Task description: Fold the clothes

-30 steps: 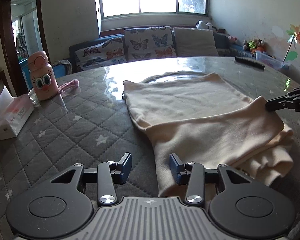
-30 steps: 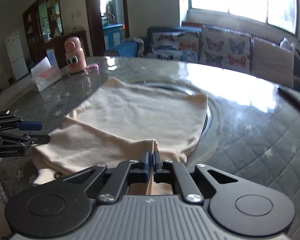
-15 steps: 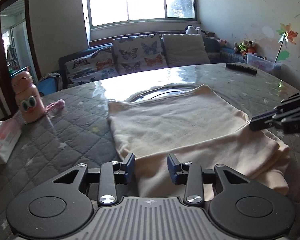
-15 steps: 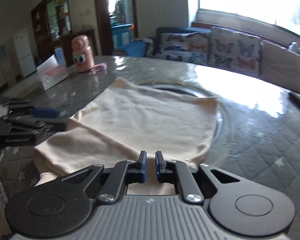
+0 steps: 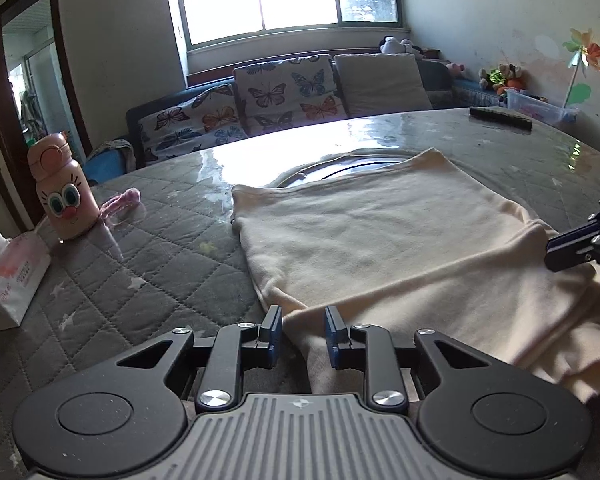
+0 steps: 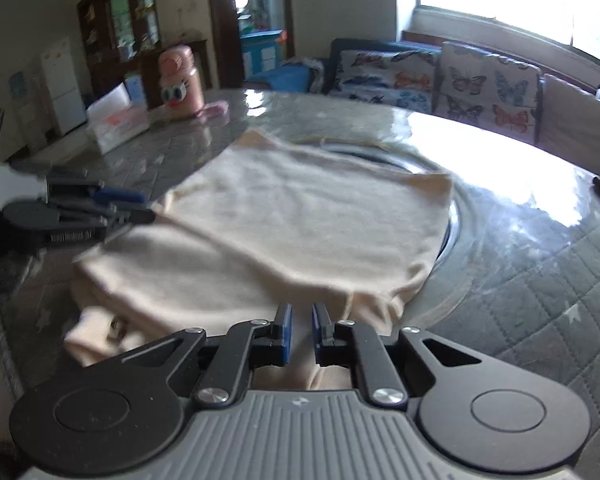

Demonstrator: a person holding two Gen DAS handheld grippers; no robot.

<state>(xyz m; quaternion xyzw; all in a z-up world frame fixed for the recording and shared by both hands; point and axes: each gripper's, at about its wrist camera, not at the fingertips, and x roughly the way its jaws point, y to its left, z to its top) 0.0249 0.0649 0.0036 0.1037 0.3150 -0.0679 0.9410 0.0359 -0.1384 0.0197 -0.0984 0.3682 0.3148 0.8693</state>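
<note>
Cream knit garment (image 5: 384,240) lies folded flat on the grey quilted table (image 5: 112,280), its far edge lapping onto the round glass turntable (image 5: 360,162) in the middle. The near fold sits close to the table's near edge, with loose layers bunched at the right corner. There's loads of bare quilt to the left of it and open shiny tabletop beyond.

Left gripper (image 5: 302,322) sits low at the garment's near left corner, jaws closing, cloth edge between the pads but not pinched. Right gripper (image 6: 302,316) is at the opposite near corner, jaws opening with a small gap, fabric underneath, nothing gripped.

Count: one garment, two grippers, one pink cartoon bottle (image 5: 62,196), one tissue box (image 5: 8,276), one dark remote (image 5: 500,118) at the far edge.
</note>
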